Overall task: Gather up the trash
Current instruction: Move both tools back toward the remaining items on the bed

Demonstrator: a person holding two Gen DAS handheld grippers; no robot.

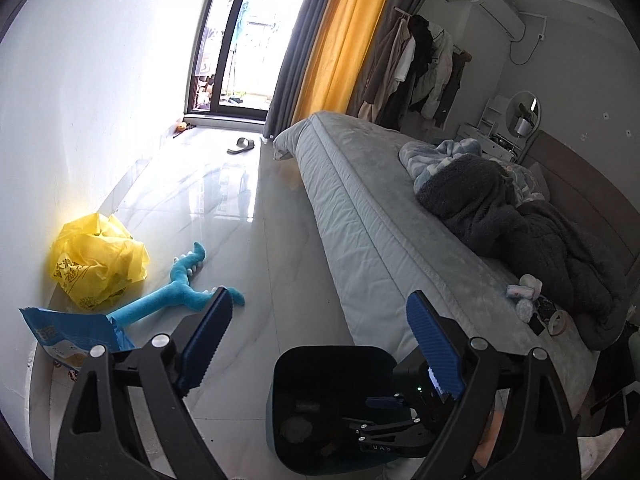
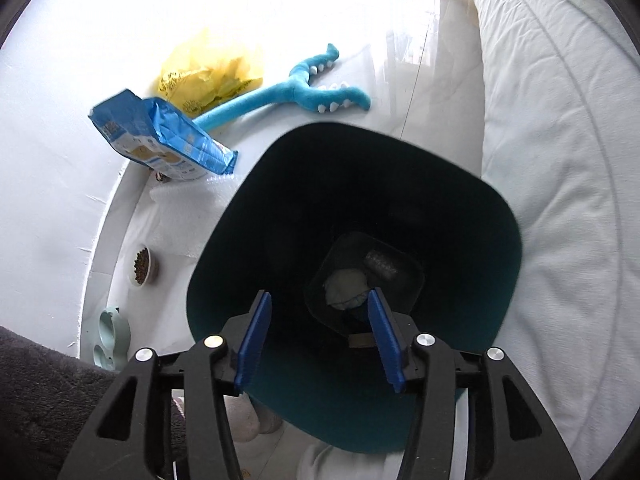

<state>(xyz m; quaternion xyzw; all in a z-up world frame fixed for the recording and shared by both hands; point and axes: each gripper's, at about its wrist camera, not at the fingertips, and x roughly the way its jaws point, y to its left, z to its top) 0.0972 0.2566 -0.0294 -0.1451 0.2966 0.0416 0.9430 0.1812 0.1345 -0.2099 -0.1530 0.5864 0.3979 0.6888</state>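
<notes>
The right gripper (image 2: pixel 316 340) hangs spread and empty over the dark teal plastic bin (image 2: pixel 500 216), where pale crumpled waste (image 2: pixel 346 282) already lies. The left gripper (image 1: pixel 320 344), also spread, holds nothing. Beyond it, crumpled tissues (image 1: pixel 524 296) wait on the grey bed (image 1: pixel 372 216).

Floor (image 1: pixel 248 248) — bin (image 2: pixel 500 240), yellow bag (image 1: pixel 96 256), toy (image 1: pixel 176 292)

The left gripper (image 1: pixel 318 338) is held high and looks forward and a little down. Its two blue pads (image 1: pixel 208 340) stand wide apart, with nothing between them. The right gripper (image 2: pixel 318 338) is lower and points steeply down. Its blue pads (image 2: pixel 254 340) are also apart and hold nothing. In the left wrist view, the right gripper (image 1: pixel 394 420) is seen below, to the right.
</notes>
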